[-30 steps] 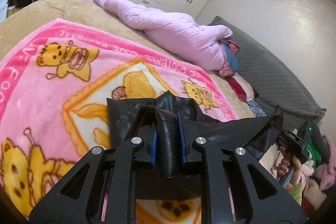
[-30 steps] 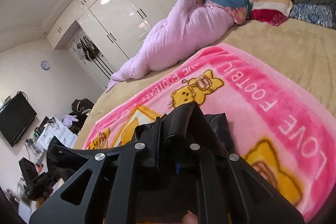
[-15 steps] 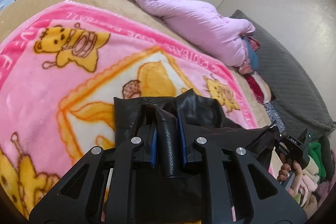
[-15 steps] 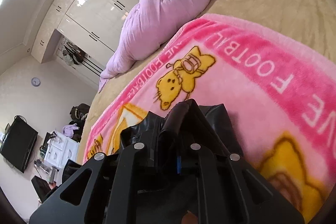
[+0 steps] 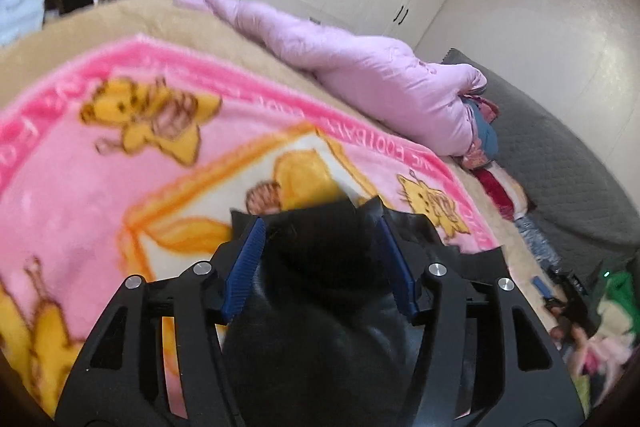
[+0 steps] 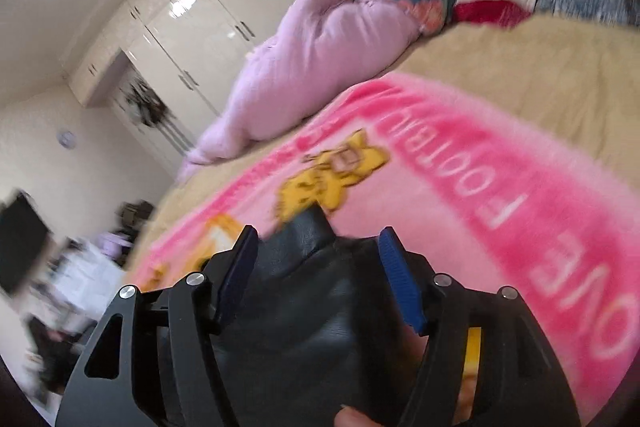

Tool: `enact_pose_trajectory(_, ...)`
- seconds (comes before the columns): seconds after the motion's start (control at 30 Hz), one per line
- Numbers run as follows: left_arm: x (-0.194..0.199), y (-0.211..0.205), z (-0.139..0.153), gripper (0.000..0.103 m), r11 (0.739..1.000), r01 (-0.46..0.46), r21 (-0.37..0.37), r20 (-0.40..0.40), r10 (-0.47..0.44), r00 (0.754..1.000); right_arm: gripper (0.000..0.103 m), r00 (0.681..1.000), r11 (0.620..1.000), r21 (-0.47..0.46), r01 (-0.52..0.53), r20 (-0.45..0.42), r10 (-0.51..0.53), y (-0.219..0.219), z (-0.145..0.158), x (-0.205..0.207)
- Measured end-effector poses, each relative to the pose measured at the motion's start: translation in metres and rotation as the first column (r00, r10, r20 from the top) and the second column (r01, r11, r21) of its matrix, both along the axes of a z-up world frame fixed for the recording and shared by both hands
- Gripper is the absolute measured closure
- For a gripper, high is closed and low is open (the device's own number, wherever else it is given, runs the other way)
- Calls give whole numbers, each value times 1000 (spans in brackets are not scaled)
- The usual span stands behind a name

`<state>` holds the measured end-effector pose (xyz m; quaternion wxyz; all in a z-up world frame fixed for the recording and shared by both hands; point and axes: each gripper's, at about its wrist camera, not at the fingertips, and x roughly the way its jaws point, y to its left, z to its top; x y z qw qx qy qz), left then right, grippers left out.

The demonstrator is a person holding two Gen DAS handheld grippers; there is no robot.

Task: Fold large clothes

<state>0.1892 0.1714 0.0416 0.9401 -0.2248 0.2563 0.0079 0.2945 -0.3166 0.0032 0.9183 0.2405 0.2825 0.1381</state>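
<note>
— Letting go, both of them? The left claw (image 5: 320,227) and right claw (image 6: 318,243) have just been spreading apart.

— Yes, released. The black leather garment (image 5: 320,307) sits between the blue pads (image 5: 244,267), but they no longer press it.

— Where is it?

— On the pink blanket (image 5: 100,195) spread over the bed (image 6: 540,75), near its front edge. The lilac duvet (image 5: 380,87) lies beyond.
</note>
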Motion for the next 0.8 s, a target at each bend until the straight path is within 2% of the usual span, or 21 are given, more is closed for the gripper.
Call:
enact_pose_trajectory(0.1, -1, -6, 0, 54, 996, 4, 86, -19, -3, 1000, 41, 1000, 989, -150, 2, -21, -5, 12, -5, -1)
enact_pose_trajectory(0.2, 9, -7, -17, 54, 994, 32, 105, -104, -21, 994, 41, 998, 967, -247, -60, -44, 51, 32, -10, 2)
enact_pose_trajectory(0.27, 19, -7, -33, 54, 992, 45, 117, -166, -25, 986, 41, 991, 935, -332, -126, -87, 103, 51, -18, 5)
enact_pose_trajectory(0.3, 22, -7, -40, 59, 991, 49, 127, -185, -25, 982, 41, 986, 920, -360, -153, -114, 119, 58, -24, 8)
enact_pose_trajectory(0.33, 25, -8, -47, 72, 989, 53, 140, -209, -22, 978, 44, 985, 912, -378, -159, -128, 118, 62, -29, 10)
enact_pose_trajectory(0.37, 30, -9, -54, 77, 987, 58, 147, -233, -23, 972, 54, 984, 905, -393, -164, -136, 119, 65, -35, 12)
enact_pose_trajectory(0.4, 31, -9, -58, 82, 987, 64, 149, -238, -27, 971, 60, 981, 898, -404, -176, -148, 125, 68, -40, 15)
enact_pose_trajectory(0.43, 32, -11, -60, 88, 985, 71, 157, -239, -32, 971, 81, 981, 895, -412, -172, -156, 117, 68, -42, 15)
enact_pose_trajectory(0.47, 34, -12, -62, 91, 984, 79, 161, -236, -40, 971, 94, 978, 898, -401, -180, -168, 121, 67, -42, 17)
enact_pose_trajectory(0.53, 32, -10, -58, 100, 984, 68, 166, -218, -31, 975, 98, 983, 919, -361, -159, -141, 115, 60, -35, 13)
enact_pose_trajectory(0.6, 26, -6, -42, 101, 985, 34, 171, -155, -7, 988, 99, 992, 938, -325, -123, -77, 104, 52, -20, 6)
enact_pose_trajectory(0.7, 28, -10, -21, 101, 982, 30, 188, -101, -11, 995, 99, 994, 963, -249, -100, 27, 110, 43, 8, 1)
enact_pose_trajectory(0.8, 40, -14, -7, 102, 976, 25, 217, -79, -8, 997, 99, 994, 958, -281, -57, 79, 82, 46, 21, 9)
